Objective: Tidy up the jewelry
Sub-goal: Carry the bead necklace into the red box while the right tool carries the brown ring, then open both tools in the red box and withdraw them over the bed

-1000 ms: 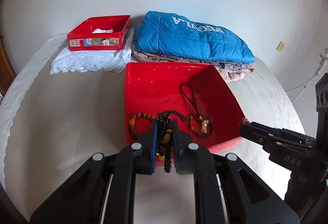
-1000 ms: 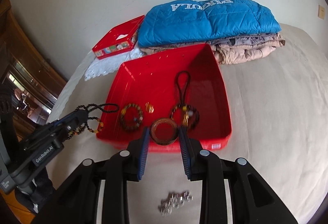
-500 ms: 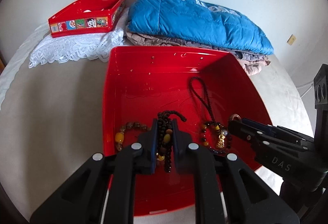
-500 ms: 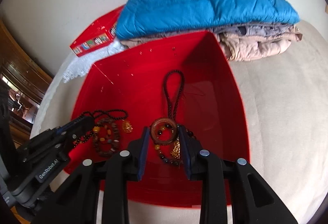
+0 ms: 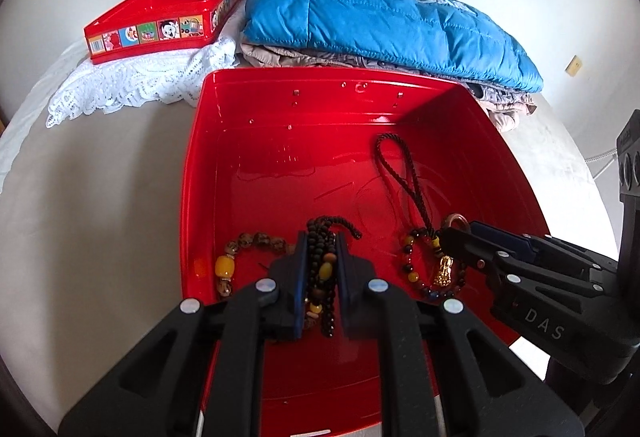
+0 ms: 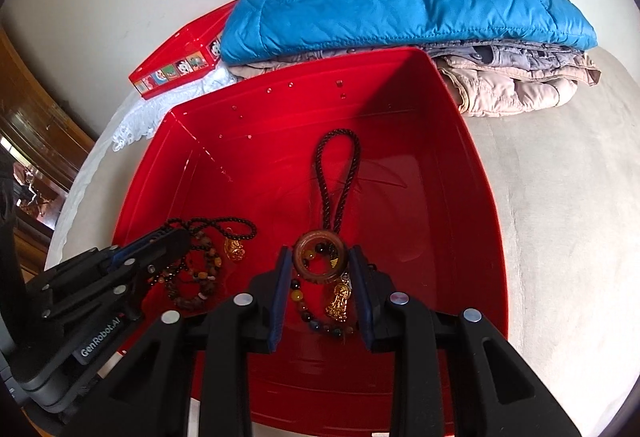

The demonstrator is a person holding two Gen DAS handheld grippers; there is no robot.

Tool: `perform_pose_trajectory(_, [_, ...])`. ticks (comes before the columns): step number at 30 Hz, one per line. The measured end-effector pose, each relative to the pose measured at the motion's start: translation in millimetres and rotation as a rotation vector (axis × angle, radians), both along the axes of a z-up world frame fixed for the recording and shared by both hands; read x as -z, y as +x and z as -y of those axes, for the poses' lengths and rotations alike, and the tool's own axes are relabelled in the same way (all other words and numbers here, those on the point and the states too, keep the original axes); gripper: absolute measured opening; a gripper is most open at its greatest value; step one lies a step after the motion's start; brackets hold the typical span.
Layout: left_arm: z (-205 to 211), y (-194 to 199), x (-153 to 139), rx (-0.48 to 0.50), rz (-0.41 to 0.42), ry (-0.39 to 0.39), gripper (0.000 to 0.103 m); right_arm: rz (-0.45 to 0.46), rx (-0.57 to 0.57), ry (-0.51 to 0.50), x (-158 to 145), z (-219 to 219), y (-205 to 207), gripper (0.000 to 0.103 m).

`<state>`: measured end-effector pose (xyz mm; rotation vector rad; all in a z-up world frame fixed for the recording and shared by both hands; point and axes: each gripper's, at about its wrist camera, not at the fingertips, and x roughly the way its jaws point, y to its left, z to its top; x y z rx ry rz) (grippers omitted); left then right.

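A big red tray (image 5: pixel 288 165) (image 6: pixel 260 165) lies on the bed. My left gripper (image 5: pixel 320 249) is shut on a dark bead necklace (image 5: pixel 324 273) and holds it over the tray's near left part; it also shows in the right wrist view (image 6: pixel 176 241). My right gripper (image 6: pixel 320 261) is shut on a brown wooden ring (image 6: pixel 320 257) over the tray's near middle; it also shows in the left wrist view (image 5: pixel 456 233). In the tray lie a brown bead bracelet (image 5: pixel 240 249), a dark bracelet with a gold charm (image 5: pixel 432 269) (image 6: pixel 320 309) and a braided cord loop (image 5: pixel 400 173) (image 6: pixel 336 173).
A blue quilted jacket (image 5: pixel 384 13) (image 6: pixel 400 5) lies on folded beige clothes (image 6: pixel 512 85) behind the tray. A small red tin with cartoon pictures (image 5: pixel 160 21) (image 6: pixel 180 57) sits on white lace (image 5: pixel 136 81) at the back left. A white wall stands behind.
Both grippers have moved forward from the bed in front of the tray to over the tray, each carrying its piece. The silver trinkets on the bed have left the right wrist view.
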<state>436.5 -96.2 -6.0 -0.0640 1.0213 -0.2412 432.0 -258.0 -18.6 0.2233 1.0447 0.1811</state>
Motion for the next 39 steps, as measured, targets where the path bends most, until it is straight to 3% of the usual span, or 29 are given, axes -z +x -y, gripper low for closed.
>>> perform_pose_trajectory(3, [-0.6,0.5,1.6,0.0,-0.004,0.0,0.013,0.007,-0.001,0.001,-1.4,-0.6,0.3,0.037])
perform_pose_trajectory(7, [-2.4,-3.0,-3.9,0.001,0.012,-0.005,0.034,0.026,0.007,-0.001,-6.6,3.8,-3.3,0.042])
perform_pose_trajectory(11, [-5.4,-10.8,-15.3,-0.004,0.04,-0.004,0.037,0.046,0.023,0.025,-15.8,13.0,-10.7,0.042])
perform_pose_trajectory(16, [-15.1,-25.9,-39.5,-0.059,0.115,0.016,0.073,0.12,0.07,0.045,-40.7,29.2,-28.3,0.047])
perform_pose_trajectory(18, [-20.3,-31.9,-48.0,-0.079,0.131,0.009,0.087,0.146,0.089,0.064,-48.0,34.2,-35.4,0.064])
perform_pose_trajectory(19, [-24.0,-35.6,-51.8,-0.091,0.133,0.001,0.092,0.159,0.103,0.072,-51.9,37.0,-41.1,0.068])
perform_pose_trajectory(23, [-38.8,-54.8,-61.0,-0.135,0.137,-0.014,0.096,0.175,0.12,0.058,-61.9,41.6,-61.4,0.084])
perform_pose_trajectory(29, [-47.1,-94.3,-61.4,-0.128,0.136,0.054,0.096,0.151,0.108,0.027,-65.2,40.4,-99.0,0.098])
perform_pose_trajectory(39, [-53.6,-191.7,-45.5,-0.003,0.126,0.14,0.097,0.064,0.051,0.068,-54.1,43.1,-178.8,0.099])
